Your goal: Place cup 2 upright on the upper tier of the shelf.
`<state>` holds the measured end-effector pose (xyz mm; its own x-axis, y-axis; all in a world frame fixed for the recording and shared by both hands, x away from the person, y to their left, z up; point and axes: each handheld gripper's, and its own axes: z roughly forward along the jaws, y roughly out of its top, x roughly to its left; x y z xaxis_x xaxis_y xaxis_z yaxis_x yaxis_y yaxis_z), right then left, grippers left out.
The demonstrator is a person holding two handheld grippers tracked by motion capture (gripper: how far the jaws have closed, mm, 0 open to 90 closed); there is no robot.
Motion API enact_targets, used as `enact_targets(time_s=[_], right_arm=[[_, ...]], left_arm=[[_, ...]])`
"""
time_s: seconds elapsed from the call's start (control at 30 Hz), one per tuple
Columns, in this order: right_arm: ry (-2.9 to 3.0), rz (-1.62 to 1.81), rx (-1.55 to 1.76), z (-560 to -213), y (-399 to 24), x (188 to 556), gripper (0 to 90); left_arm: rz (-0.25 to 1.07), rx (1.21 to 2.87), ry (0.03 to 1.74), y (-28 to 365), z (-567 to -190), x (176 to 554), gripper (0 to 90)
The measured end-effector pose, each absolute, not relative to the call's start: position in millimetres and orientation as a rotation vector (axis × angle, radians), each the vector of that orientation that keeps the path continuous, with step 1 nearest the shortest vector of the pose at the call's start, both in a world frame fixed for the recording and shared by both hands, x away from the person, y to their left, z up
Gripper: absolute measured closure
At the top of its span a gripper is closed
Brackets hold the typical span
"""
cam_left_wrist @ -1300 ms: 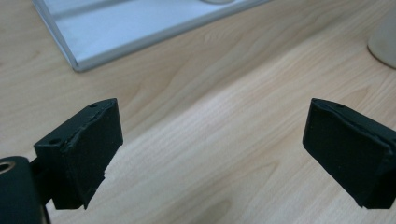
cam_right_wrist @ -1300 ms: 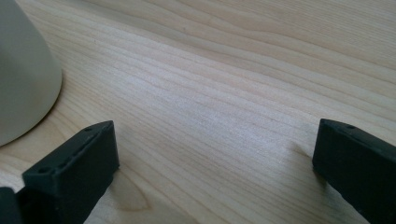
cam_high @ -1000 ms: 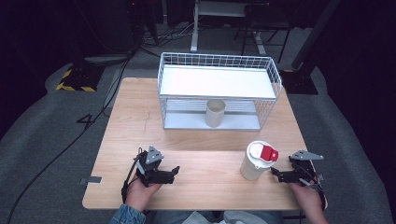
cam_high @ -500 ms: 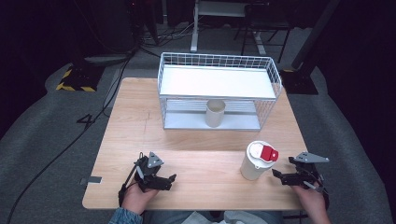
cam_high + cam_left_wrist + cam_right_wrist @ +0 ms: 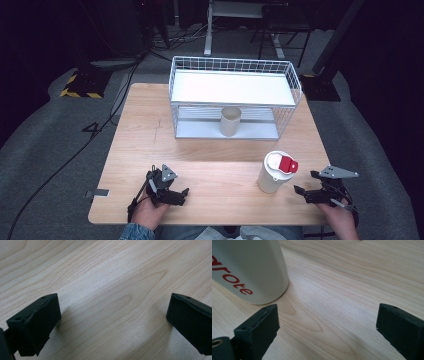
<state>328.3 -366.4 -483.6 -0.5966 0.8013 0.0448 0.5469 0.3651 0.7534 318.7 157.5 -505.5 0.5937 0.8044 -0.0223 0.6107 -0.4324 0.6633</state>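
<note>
The white cup with the red-tabbed lid is standing upright on the bench, near its front edge on the person's right, and nothing is holding it. The right tool is resting low on the bench just beside the cup, its jaws spread wide with only bare wood between them; in the right gripper view the cup's wall is sitting just beyond the tip of one jaw, apart from it. The left tool is lying well apart on the other side; its jaws have just been opening and are standing wide, with nothing between them but wood grain. A second, plain paper cup is already standing on the lower level of the white wire rack at the back. Judging from this, the lidded cup is not yet grasped, so reaching, closing on it and carrying it are all left to do, probably toward the rack.
</note>
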Motion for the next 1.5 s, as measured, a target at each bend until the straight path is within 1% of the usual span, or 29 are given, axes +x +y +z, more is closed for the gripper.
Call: enact_targets(time_s=[0.3, 0.6, 0.83, 1.07, 1.5], right_arm=[[2.294, 1.094, 1.183, -480, -370, 325, 4.9], [2.308, 1.163, 1.135, -472, -363, 321, 4.9], [2.325, 1.225, 1.072, -466, -353, 319, 4.1], [2.367, 1.288, 0.981, -462, -336, 319, 0.3], [2.374, 1.412, 0.89, -461, -316, 325, 0.0]], left_arm=[[0.394, 2.187, 1.117, 158, -506, 319, 0.0], [0.389, 2.187, 1.106, 157, -506, 322, 0.1], [0.389, 2.188, 1.106, 157, -506, 322, 0.0], [0.401, 2.191, 1.106, 158, -506, 322, 0.0], [0.4, 2.178, 1.128, 158, -506, 321, 0.0]])
